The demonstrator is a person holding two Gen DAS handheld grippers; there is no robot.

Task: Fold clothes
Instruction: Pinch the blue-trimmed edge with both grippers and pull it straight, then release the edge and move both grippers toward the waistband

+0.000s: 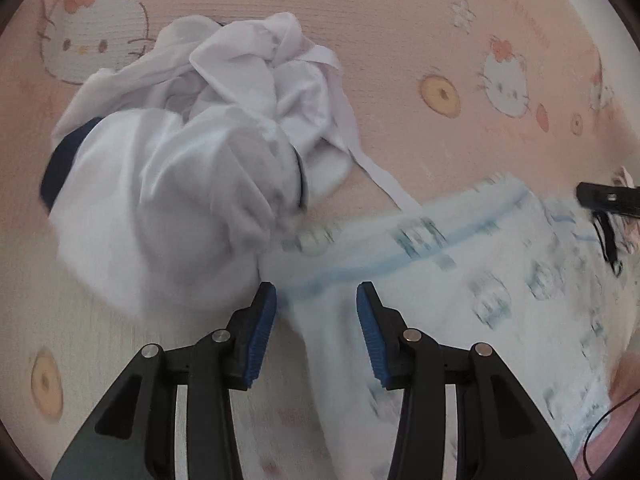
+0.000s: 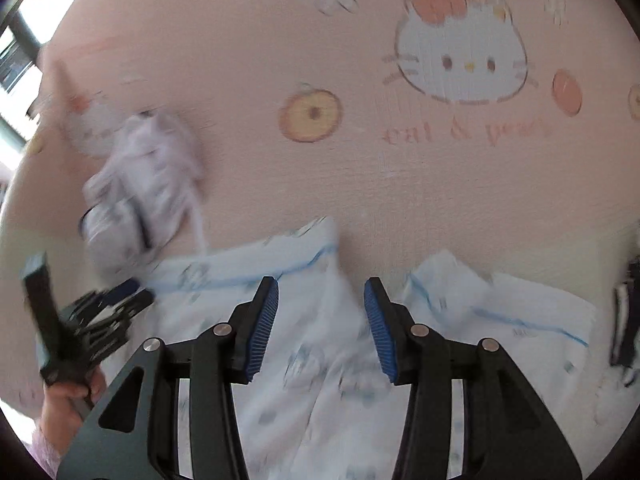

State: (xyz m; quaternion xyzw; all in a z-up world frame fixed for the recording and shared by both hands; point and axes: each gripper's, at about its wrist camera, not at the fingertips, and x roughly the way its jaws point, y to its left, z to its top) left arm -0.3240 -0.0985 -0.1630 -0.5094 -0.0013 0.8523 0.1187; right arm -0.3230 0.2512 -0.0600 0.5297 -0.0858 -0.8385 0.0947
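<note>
A pale blue printed garment (image 1: 460, 280) with blue piping lies spread on the pink cartoon-cat bed sheet (image 1: 400, 40). My left gripper (image 1: 316, 300) hovers open over its left edge, nothing between the blue pads. In the right wrist view the same garment (image 2: 320, 360) fills the lower half, and my right gripper (image 2: 321, 296) stands open above its upper edge. A crumpled white garment pile (image 1: 192, 168) with a dark navy part lies left of the printed one; it shows blurred as the pile (image 2: 140, 192). The left gripper (image 2: 116, 312) and a hand (image 2: 68, 396) appear at the left.
The sheet (image 2: 400, 180) stretches bare beyond the clothes. The right gripper's black tip (image 1: 608, 196) and a dark cord show at the right edge of the left wrist view. A dark striped object (image 2: 626, 320) sits at the right edge. A window frame (image 2: 16, 40) is top left.
</note>
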